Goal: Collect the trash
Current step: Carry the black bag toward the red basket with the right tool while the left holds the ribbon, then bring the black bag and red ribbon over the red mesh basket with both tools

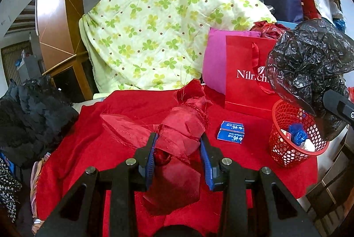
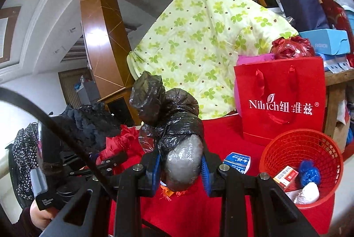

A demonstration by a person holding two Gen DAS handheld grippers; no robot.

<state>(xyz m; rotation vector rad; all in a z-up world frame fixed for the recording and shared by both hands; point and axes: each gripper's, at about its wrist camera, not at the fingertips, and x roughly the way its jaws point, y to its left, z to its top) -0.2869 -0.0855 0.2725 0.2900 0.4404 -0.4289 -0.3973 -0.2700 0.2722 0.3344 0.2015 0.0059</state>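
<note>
Jaws of the left gripper [image 1: 178, 149] clamp red fabric scrap [image 1: 177, 130]; right gripper [image 2: 181, 167] jaws clamp black plastic bag [image 2: 174, 122] aloft.

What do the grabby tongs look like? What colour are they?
Both tongs, left and right, are black angular frames with round silver bolts and ridged blue pads. The right wrist view shows a black cable, a handle printed "Data Acquisition System" and a dark maroon sleeve.
</note>
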